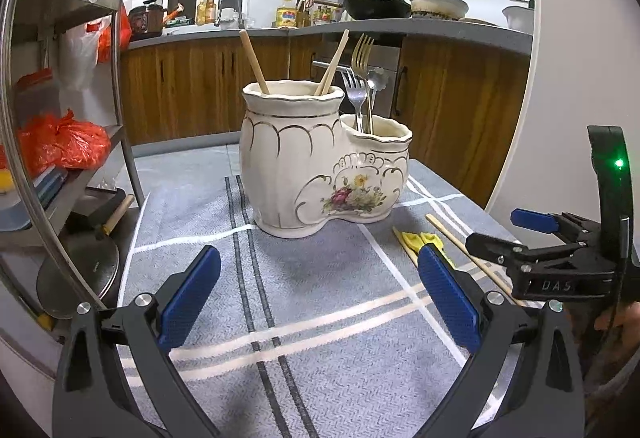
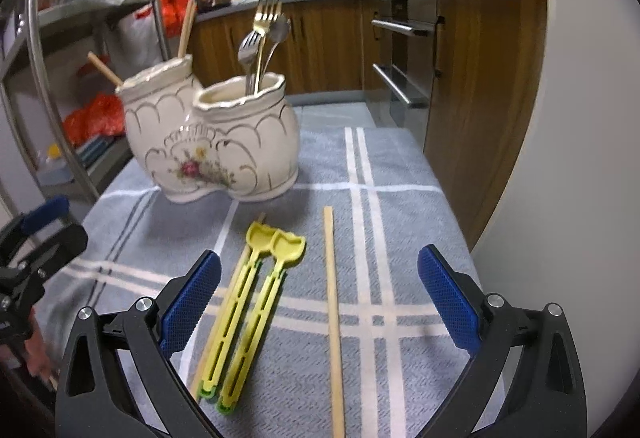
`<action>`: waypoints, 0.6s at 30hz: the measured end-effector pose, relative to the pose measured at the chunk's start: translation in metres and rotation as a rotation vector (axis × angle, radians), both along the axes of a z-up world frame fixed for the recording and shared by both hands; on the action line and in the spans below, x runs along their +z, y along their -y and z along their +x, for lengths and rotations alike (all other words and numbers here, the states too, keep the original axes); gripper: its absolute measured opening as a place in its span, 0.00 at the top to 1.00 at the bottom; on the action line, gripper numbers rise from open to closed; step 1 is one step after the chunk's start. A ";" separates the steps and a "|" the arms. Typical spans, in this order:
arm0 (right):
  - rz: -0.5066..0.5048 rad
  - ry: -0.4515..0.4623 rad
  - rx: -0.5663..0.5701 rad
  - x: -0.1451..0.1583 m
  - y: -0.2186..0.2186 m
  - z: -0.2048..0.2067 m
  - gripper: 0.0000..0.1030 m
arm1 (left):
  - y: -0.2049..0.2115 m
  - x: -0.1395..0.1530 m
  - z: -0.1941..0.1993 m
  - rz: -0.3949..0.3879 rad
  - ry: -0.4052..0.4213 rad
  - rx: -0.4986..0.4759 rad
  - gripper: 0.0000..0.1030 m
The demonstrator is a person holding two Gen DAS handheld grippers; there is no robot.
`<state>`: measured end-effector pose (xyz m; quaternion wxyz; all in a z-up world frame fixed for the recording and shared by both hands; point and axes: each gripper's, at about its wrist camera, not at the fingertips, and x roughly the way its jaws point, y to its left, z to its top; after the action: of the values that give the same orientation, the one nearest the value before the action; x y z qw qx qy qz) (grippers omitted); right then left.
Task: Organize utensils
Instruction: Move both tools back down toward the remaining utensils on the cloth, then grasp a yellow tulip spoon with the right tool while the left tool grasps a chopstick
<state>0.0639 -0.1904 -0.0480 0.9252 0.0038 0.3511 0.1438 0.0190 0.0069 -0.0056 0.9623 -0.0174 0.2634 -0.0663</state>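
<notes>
We're over the table (image 2: 400, 165) with its grey striped cloth; the white holder (image 2: 212, 141) stands near the middle, chopsticks (image 1: 334, 63) in its taller pot, forks (image 2: 264, 21) and a spoon in the lower one, so much looks sorted; left on the cloth are the yellow tongs (image 2: 256, 302) and a loose chopstick (image 2: 334, 318); our right gripper (image 2: 320, 302) hovers above both, fingers apart and empty; our left gripper (image 1: 320, 298) waits, fingers apart too.

Glazed ceramic holder (image 2: 216, 141), glossy (gilt lines); woven grey cloth (image 2: 400, 238), matt. Chopstick (image 2: 334, 318) bare wood; tongs (image 2: 256, 302) yellow plastic.
</notes>
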 end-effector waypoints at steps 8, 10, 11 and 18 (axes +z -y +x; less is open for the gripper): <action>-0.010 -0.086 0.040 -0.010 -0.005 0.002 0.09 | 0.005 -0.002 0.001 0.017 -0.005 -0.020 0.06; -0.012 -0.096 0.040 -0.009 -0.007 0.003 0.24 | 0.006 -0.003 0.001 0.017 -0.007 -0.027 0.06; -0.014 -0.103 0.040 -0.010 -0.007 0.004 0.32 | 0.006 -0.004 0.001 0.019 -0.009 -0.029 0.06; 0.015 -0.151 0.099 -0.014 -0.017 0.003 0.63 | 0.007 -0.005 0.001 0.016 -0.015 -0.039 0.06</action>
<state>0.0666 -0.1733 -0.0620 0.8878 0.0040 0.4186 0.1914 0.0200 0.0003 -0.0103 0.9588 -0.0050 0.2715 -0.0829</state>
